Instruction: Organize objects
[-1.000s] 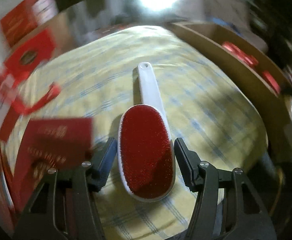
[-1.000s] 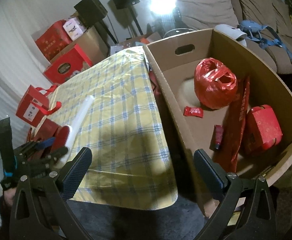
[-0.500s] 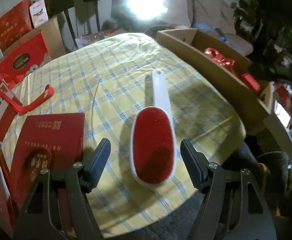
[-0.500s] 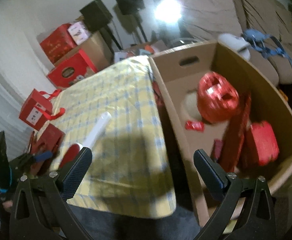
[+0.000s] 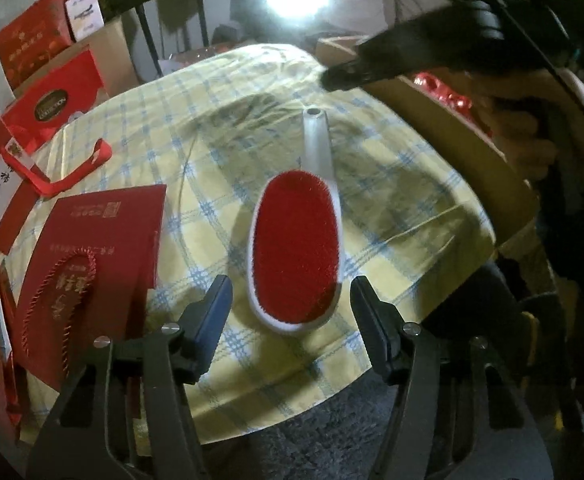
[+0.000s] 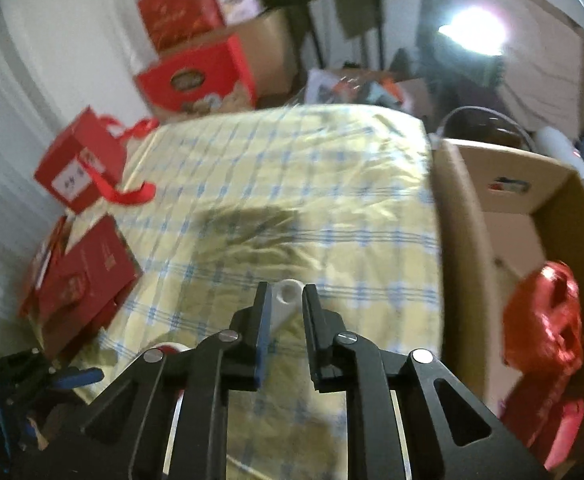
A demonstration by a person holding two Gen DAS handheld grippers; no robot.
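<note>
A lint brush point(image 5: 296, 248) with a red pad and a white handle lies on the yellow checked tablecloth point(image 5: 228, 128). My left gripper point(image 5: 292, 316) points down at its rounded end. Its jaws are closing, the brush's end lies between the fingertips, and neither pad touches it. My right gripper point(image 6: 286, 300) hovers at the handle's far end point(image 6: 288, 294). Its jaws are closing to a narrow gap through which the holed tip shows, with space left on the right side. In the left wrist view the right gripper point(image 5: 332, 78) is a dark blur just past the handle, apart from it.
A flat red gift box point(image 5: 104, 248) lies left of the brush, and a red bag with ribbon handles point(image 6: 80, 164) sits beyond it. The open cardboard box point(image 6: 472, 208) at the table's right side holds a red ball of string point(image 6: 548, 320). More red boxes stand behind.
My right gripper has swung left from over the cardboard box to the brush's handle end, and its jaws have narrowed from wide open. The left gripper has drawn back slightly from the brush.
</note>
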